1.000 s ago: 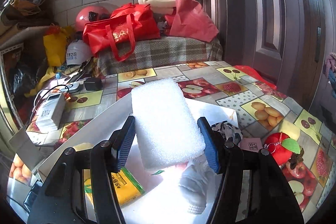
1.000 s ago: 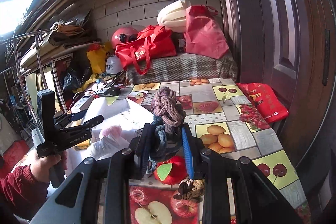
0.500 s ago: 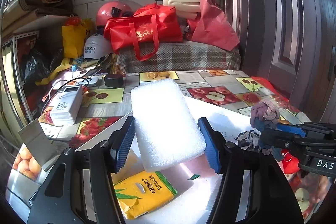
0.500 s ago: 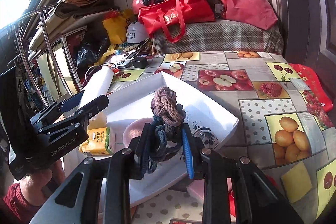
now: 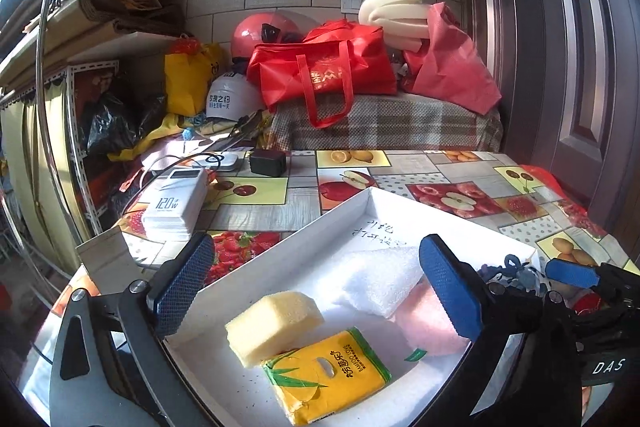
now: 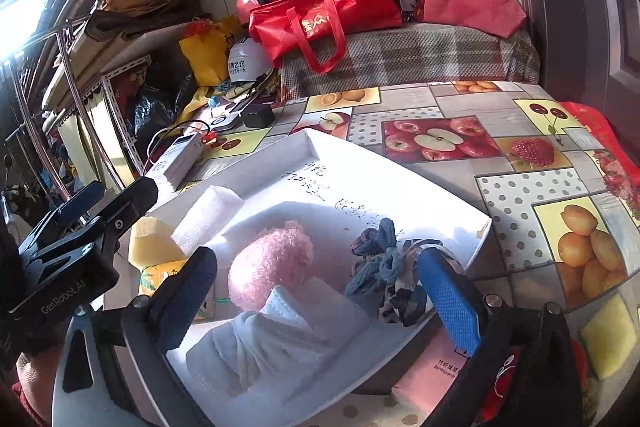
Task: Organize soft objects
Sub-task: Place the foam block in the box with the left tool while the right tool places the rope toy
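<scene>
A white tray (image 5: 304, 243) lies on the fruit-pattern table and also shows in the right wrist view (image 6: 448, 195). In it lie the white foam block (image 5: 380, 279), also in the right wrist view (image 6: 208, 215), a yellow sponge (image 5: 272, 323), a yellow tissue pack (image 5: 328, 375), a pink fluffy ball (image 6: 272, 263), a folded white cloth (image 6: 272, 339) and the knotted blue-grey rope (image 6: 376, 259). My left gripper (image 5: 316, 283) is open and empty above the tray. My right gripper (image 6: 320, 299) is open and empty over the tray's near side.
A white power bank (image 5: 176, 203) and a black adapter (image 5: 268, 163) lie on the table left of the tray. A pink tissue pack (image 6: 432, 375) and a yellow sponge (image 6: 608, 339) lie by the tray's right side. Red bags (image 5: 320, 67) sit on a covered bench behind.
My left gripper opened and let the white foam block down into the tray. My right gripper opened and left the knotted rope in the tray. Both grippers sit lower over the tray.
</scene>
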The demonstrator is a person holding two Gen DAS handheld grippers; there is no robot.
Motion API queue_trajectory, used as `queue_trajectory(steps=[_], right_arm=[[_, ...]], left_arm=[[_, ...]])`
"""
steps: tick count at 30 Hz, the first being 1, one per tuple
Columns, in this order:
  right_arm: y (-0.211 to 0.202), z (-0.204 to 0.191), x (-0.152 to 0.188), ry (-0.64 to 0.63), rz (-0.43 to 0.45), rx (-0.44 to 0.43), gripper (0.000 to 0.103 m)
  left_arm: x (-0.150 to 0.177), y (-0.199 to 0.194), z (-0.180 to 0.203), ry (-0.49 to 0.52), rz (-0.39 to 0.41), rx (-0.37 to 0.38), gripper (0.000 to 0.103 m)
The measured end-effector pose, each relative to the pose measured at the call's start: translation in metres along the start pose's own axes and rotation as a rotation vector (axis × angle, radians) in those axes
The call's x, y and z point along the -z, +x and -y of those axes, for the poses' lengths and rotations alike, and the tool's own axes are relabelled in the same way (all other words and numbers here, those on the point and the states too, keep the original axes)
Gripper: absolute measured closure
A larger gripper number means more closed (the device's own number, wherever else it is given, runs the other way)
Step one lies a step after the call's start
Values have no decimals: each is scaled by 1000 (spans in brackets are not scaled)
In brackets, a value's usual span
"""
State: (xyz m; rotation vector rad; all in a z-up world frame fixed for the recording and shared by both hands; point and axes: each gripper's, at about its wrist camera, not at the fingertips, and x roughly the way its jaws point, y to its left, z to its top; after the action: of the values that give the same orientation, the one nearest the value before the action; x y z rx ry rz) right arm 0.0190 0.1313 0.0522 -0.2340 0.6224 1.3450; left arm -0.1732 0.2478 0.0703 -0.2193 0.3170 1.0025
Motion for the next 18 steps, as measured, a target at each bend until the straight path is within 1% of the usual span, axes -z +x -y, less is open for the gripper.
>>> queue_trajectory(steps=[4, 9, 12, 15, 18], right_arm=[[-10, -2, -3, -4, 32, -2, 0], [-25, 0, -6, 7, 74, -2, 0], [-38, 7, -7, 20, 106, 20, 0], [-55, 21, -5, 47, 145, 57, 0], [-74, 44, -1, 100, 180, 81, 0]], left_arm=[[2, 4, -5, -23, -20, -8, 0], [3, 4, -4, -21, -13, 0, 0], [4, 3, -1, -12, -12, 9, 0], [5, 1, 1, -5, -4, 18, 0], [4, -3, 4, 1, 11, 17, 0]])
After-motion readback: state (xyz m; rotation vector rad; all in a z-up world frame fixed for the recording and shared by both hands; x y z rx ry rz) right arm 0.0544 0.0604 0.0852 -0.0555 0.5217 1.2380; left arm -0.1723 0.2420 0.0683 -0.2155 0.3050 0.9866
